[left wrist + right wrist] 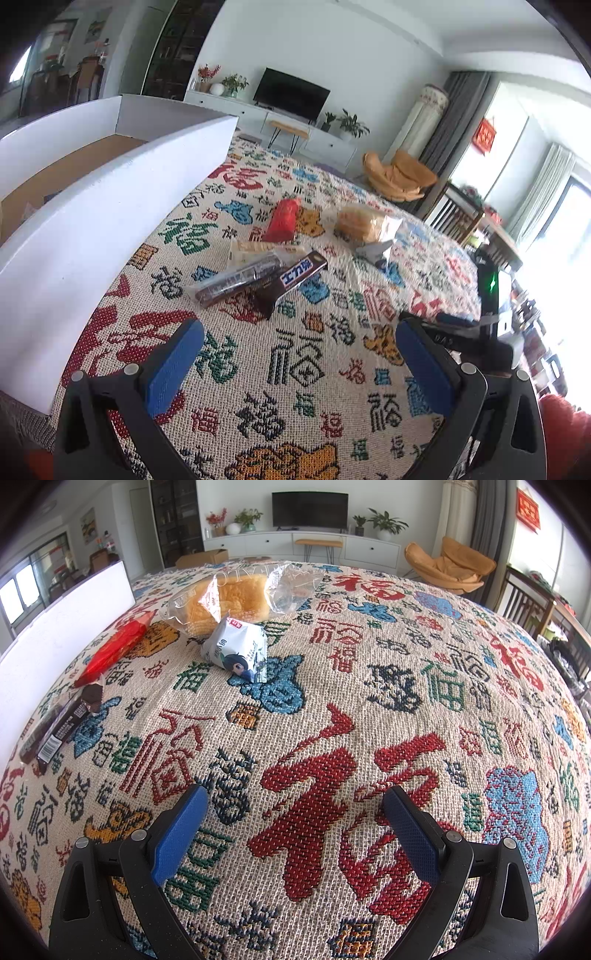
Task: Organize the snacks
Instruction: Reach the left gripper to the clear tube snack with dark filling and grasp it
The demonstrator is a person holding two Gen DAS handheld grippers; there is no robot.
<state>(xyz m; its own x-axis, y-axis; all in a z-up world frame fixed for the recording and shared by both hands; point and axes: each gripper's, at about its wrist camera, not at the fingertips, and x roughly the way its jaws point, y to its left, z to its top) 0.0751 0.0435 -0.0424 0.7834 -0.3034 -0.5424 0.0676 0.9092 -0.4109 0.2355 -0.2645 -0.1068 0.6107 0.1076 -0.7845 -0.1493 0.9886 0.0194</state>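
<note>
a: where are we on the snacks?

b: barely begun, we'd judge. the white box (110, 206) sits at our left, and we can't tell what's inside it. the chocolate bar (295, 275), dark wrapped bar (236, 278), red packet (282, 219), bagged bread (225, 603) and small white pouch (238, 653) all lie on the patterned cloth (332, 720).

a: and our grippers?

b: left gripper (299, 354) and right gripper (293, 823) both spread wide, holding nothing, short of the snacks.
</note>
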